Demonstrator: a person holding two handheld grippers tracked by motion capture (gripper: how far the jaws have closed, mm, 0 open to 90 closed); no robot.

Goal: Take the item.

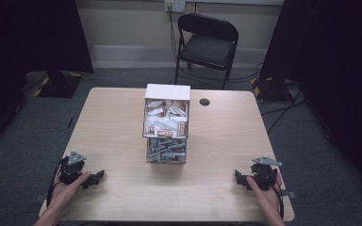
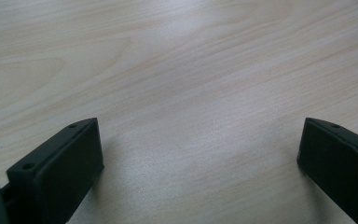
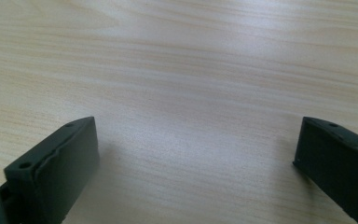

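Note:
A clear two-tier box (image 1: 166, 123) with a white top stands in the middle of the wooden table (image 1: 113, 127). Its upper tier holds several white and brown packets, its lower tier several grey sachets. My left gripper (image 1: 94, 177) rests on the table near the front left corner under a hand. In the left gripper view its jaws stand wide apart, left gripper (image 2: 200, 149) open over bare wood. My right gripper (image 1: 239, 177) rests near the front right corner, held by the other hand. In its own view the right gripper (image 3: 196, 147) is open too, with nothing between the jaws.
A small round black hole (image 1: 204, 101) is in the tabletop right of the box. A black folding chair (image 1: 207, 44) stands behind the table. Dark curtains hang at both sides, and cables lie on the floor at the right.

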